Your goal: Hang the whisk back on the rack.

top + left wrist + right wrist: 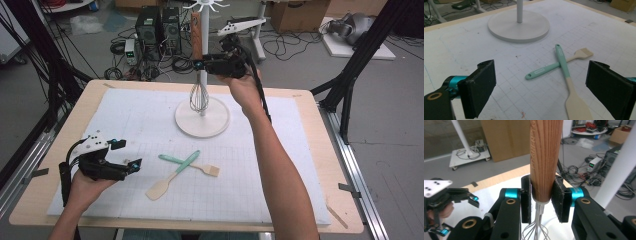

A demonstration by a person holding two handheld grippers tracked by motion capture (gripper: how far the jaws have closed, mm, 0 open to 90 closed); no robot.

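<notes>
From the high view, the right gripper (202,65) holds the whisk (198,75) up by its wooden handle, wires hanging beside the pole of the white stand (202,122). The left gripper (131,155) sits low over the mat.

Left gripper view: jaws wide apart, nothing between them, with the spatula (570,86) and pastry brush (560,64) crossed ahead.

Right gripper view: pads clamped on the whisk (545,160) handle's lower end.

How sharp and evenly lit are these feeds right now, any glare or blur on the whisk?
High view: soft, even light, slightly low detail; the whisk wires read thin but distinct. Right gripper view: the wooden handle is crisp, background mildly soft, no glare. Left gripper view: the spatula and brush are sharp, with faint shadows on the white mat.
</notes>
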